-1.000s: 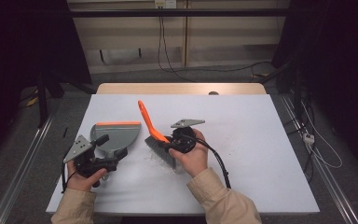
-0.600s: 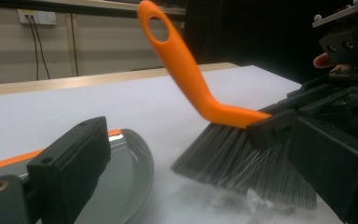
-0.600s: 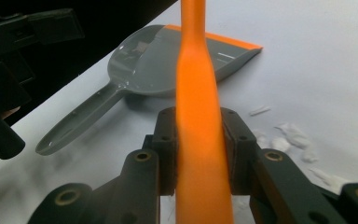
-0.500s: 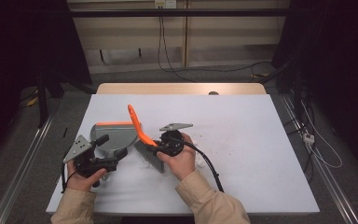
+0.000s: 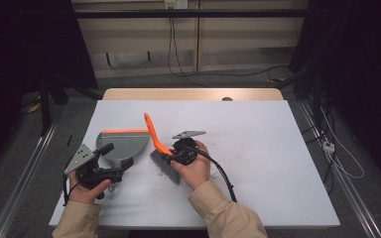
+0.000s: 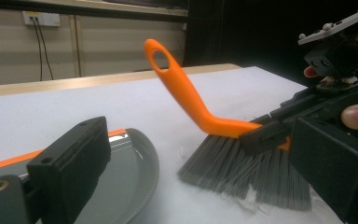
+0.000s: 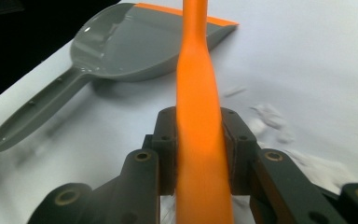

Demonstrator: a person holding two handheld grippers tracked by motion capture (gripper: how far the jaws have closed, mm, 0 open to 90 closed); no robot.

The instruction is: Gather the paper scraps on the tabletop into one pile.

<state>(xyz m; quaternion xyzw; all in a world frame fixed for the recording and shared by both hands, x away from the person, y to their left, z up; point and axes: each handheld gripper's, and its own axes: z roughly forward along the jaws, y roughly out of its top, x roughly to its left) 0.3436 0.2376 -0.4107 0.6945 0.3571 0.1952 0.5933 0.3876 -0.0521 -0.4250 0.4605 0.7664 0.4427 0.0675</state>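
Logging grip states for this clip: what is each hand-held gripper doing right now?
Left hand-held gripper: by the grey dustpan; open or shut cannot be told.
Right hand-held gripper: shut on the orange brush, bristles on the table.

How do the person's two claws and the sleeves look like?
Both the left claw and the right claw are black, each topped with a grey three-cornered plate and trailing a black cable. The jaws are blocky with round screw holes. The sleeves are beige.
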